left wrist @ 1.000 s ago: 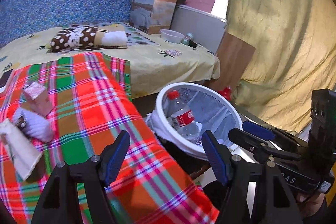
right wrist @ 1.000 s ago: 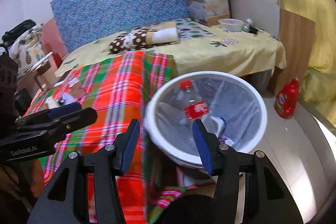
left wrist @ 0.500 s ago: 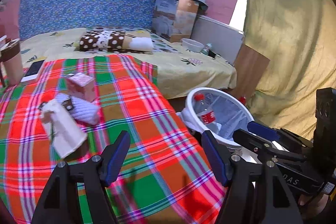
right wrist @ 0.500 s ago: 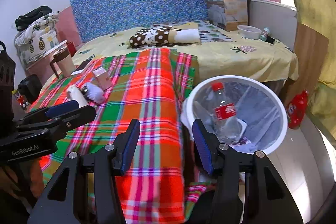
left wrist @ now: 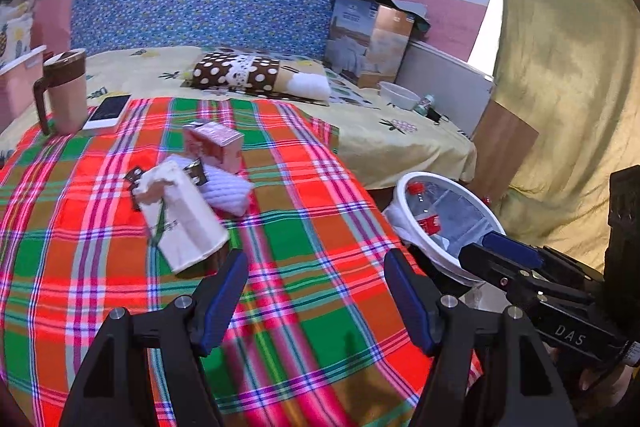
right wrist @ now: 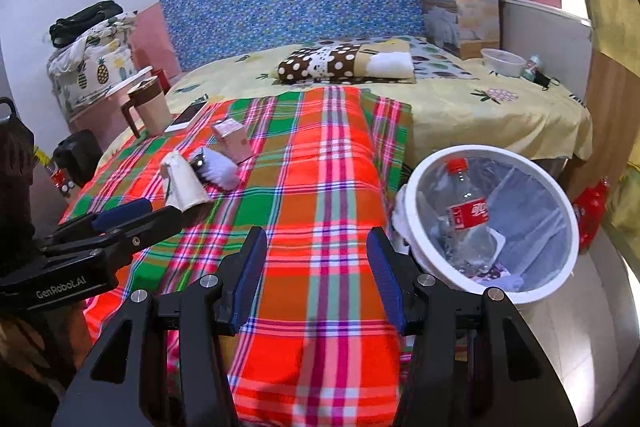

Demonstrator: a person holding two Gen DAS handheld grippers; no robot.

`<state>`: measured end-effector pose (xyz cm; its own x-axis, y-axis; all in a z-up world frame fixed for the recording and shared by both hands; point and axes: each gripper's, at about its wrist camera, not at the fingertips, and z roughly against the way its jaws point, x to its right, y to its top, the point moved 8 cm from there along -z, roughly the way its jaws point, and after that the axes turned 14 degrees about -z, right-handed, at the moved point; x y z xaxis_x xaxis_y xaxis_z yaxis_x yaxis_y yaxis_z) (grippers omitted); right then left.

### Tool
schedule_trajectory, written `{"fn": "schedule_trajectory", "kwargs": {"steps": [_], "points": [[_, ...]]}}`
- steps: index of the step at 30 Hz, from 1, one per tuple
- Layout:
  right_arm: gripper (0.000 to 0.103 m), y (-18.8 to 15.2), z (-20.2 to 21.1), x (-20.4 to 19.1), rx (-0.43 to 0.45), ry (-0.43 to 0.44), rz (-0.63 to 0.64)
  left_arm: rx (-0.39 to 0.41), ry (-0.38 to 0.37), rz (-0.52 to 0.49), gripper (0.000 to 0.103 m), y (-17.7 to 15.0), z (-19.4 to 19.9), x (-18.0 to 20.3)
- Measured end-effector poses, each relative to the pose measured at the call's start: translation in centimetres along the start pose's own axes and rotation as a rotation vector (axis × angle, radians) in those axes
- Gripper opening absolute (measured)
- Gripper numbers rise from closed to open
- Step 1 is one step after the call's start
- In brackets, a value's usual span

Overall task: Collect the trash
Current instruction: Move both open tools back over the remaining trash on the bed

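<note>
Left tongs [left wrist: 316, 297] and right tongs [right wrist: 316, 277] gape empty.

Plaid blanket [left wrist: 320, 227] (red, green), white bin [right wrist: 412, 211].

On the bed [right wrist: 460, 107] lies a blanket [right wrist: 320, 187]. At its left part sit a carton [right wrist: 232, 139], a paper bag [right wrist: 184, 187] and a cloth roll [right wrist: 218, 169] together; mug [right wrist: 150, 107] and phone [right wrist: 186, 119] behind them. The bin [right wrist: 412, 211], right of the blanket, holds a bottle [right wrist: 466, 215].
</note>
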<state>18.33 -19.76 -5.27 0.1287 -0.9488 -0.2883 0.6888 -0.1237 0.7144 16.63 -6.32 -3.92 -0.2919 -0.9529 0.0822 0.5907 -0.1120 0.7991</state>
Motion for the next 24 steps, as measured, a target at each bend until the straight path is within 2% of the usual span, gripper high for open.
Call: {"fn": "schedule_trajectory", "kwargs": {"steps": [13, 18, 24], "points": [[0.054, -1.1, -1.5, -3.0, -0.06, 0.072, 0.053, -0.024, 0.085, 0.066, 0.071, -1.9, 0.7, -4.3], [0.054, -1.2, -2.0, -3.8, -0.073, 0.101, 0.066, -0.027, 0.124, 0.095, 0.071, -2.0, 0.9, -6.2], [0.054, -0.9, -2.5, -4.0, -0.075, 0.112, 0.065, -0.029, 0.136, 0.111, 0.071, -1.3, 0.0, -7.4]]}}
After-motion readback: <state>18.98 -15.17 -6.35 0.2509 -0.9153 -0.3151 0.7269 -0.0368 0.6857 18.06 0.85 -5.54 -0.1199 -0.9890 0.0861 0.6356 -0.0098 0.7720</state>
